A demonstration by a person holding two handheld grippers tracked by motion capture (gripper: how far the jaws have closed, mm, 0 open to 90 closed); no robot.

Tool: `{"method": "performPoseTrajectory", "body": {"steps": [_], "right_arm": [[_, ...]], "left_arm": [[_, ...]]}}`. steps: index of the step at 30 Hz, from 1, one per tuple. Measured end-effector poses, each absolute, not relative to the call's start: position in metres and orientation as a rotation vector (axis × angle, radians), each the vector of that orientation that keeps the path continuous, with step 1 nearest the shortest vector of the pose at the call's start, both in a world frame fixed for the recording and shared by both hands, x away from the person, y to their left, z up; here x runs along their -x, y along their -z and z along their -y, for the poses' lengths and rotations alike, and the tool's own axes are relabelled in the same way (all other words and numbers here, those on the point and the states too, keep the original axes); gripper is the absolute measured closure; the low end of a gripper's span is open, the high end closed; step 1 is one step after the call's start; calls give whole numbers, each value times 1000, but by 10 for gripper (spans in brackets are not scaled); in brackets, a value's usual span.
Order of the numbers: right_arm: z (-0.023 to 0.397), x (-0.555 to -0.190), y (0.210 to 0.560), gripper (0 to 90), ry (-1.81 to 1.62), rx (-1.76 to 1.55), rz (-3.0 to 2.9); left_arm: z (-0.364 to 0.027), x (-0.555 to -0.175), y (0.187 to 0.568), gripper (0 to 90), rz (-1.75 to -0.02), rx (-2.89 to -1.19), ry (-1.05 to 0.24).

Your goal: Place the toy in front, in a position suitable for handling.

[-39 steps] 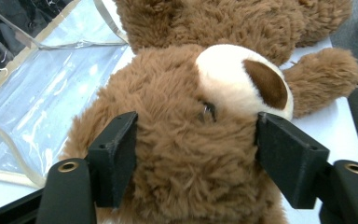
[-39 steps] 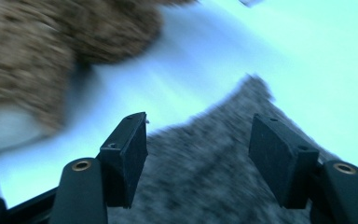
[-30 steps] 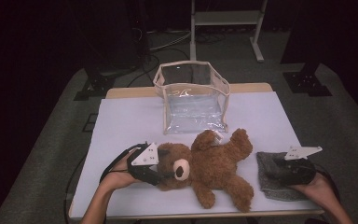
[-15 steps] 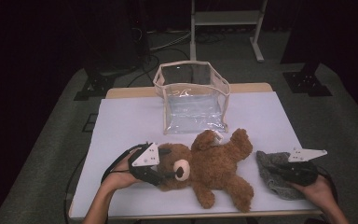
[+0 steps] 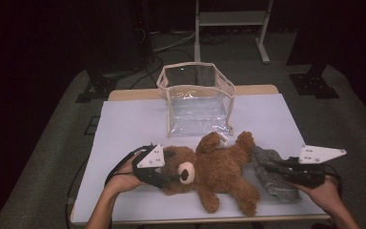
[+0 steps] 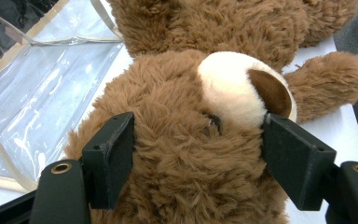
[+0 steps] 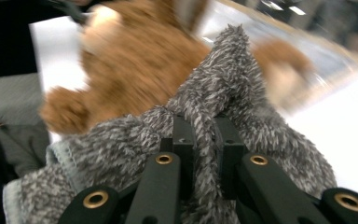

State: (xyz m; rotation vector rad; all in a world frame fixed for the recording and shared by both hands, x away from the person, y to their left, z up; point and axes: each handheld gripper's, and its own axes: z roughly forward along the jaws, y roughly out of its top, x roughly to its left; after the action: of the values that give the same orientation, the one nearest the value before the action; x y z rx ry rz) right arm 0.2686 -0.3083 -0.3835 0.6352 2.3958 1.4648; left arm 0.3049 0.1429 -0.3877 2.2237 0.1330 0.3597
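No text, label, brand, number or sign could be read anywhere; a faint mark on the far wall of the clear pouch (image 5: 198,98) in the high view was too small and blurred to make out as letters
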Motion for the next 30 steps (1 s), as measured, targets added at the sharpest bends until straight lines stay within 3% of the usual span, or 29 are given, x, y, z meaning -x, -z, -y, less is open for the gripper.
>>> {"method": "performPoseTrajectory", "body": {"steps": [10, 23, 30], "right_arm": [[202, -277, 379, 814, -1457, -272, -2519], [254, -260, 410, 813, -1388, -446, -2548], [234, -268, 397, 814, -1395, -373, -2514]], "left_arm": [[-142, -305, 389, 277, -152, -2232, -369], [-142, -298, 382, 278, -123, -2215, -390], [-128, -292, 381, 271, -35, -2247, -383]]}}
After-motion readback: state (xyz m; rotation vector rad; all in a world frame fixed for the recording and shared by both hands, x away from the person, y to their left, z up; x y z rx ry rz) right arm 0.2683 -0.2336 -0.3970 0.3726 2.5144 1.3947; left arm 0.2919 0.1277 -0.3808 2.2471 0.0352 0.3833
